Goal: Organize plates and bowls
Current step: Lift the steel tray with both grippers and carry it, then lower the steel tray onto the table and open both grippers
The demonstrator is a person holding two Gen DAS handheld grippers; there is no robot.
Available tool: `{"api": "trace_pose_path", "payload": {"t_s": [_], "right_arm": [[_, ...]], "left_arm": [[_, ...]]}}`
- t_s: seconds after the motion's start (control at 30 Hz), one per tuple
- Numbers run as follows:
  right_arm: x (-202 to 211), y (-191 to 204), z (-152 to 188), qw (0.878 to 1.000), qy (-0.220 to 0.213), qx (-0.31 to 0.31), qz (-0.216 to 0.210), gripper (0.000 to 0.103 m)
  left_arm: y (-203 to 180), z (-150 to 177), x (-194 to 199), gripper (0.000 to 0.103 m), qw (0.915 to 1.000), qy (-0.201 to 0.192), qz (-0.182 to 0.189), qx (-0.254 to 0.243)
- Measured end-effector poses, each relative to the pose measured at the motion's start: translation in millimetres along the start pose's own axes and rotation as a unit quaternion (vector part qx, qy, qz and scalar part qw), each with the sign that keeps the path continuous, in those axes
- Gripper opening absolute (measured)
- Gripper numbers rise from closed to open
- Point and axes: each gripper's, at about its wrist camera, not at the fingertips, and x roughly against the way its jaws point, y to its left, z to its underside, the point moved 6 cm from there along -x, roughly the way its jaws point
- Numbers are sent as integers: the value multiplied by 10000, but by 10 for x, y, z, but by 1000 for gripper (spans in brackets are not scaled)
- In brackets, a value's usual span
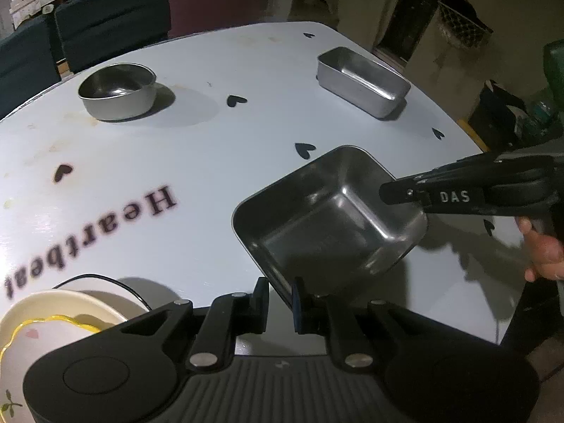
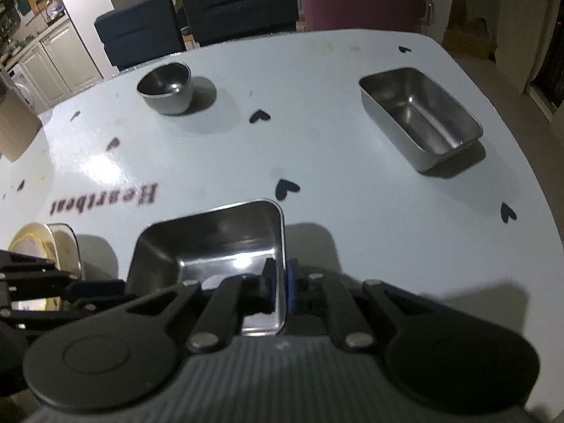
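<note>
In the left wrist view, a square steel tray (image 1: 328, 222) was seen tilted above the near right part of the pale blue table (image 1: 218, 162), its open side turned up and toward the far left. The left gripper (image 1: 278, 299) was set at the tray's near rim, with the rim between the two fingers; the jaws stood slightly parted, and whether they pinched the rim could not be told. The right gripper (image 1: 398, 194) was seen closed on the tray's right rim. A round steel bowl (image 1: 118, 91) stood far left, and an oblong steel tin (image 1: 363, 81) far right, its long axis running from far left to near right. Cream plates (image 1: 60, 313) were stacked at the near left.

In the right wrist view, the right gripper (image 2: 280, 282) was clamped on the tray's (image 2: 211, 243) right wall, one finger inside and one outside. The shiny tray had rounded corners. The bowl (image 2: 165, 88) and the tin (image 2: 419, 116) rested well apart on the table (image 2: 335, 183).
</note>
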Motion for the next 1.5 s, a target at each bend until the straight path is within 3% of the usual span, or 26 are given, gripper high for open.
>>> {"api": "trace_pose_path", "payload": {"t_s": [0.33, 0.6, 0.73, 0.8, 1.1, 1.23, 1.5], "right_arm": [[-113, -73, 75, 9994, 309, -47, 130, 9], [-124, -62, 105, 9992, 383, -62, 76, 19], [-59, -68, 77, 9996, 270, -78, 6, 29], [2, -70, 54, 9998, 178, -105, -42, 42], [236, -129, -56, 9992, -188, -323, -136, 70], [329, -158, -99, 9983, -382, -426, -110, 79], [483, -267, -145, 9955, -698, -636, 45, 94]], "left_arm": [[1, -36, -31, 14, 10000, -17, 40, -61], [4, -57, -18, 18, 10000, -40, 33, -52], [26, -97, 41, 28, 9999, -156, 20, -17], [36, -121, 77, 32, 9998, -219, 5, 2], [52, -235, 235, 58, 9985, -544, -49, 12], [53, -299, 309, 76, 9973, -722, -102, 21], [82, -471, 409, 94, 9936, -1092, -287, 56]]}}
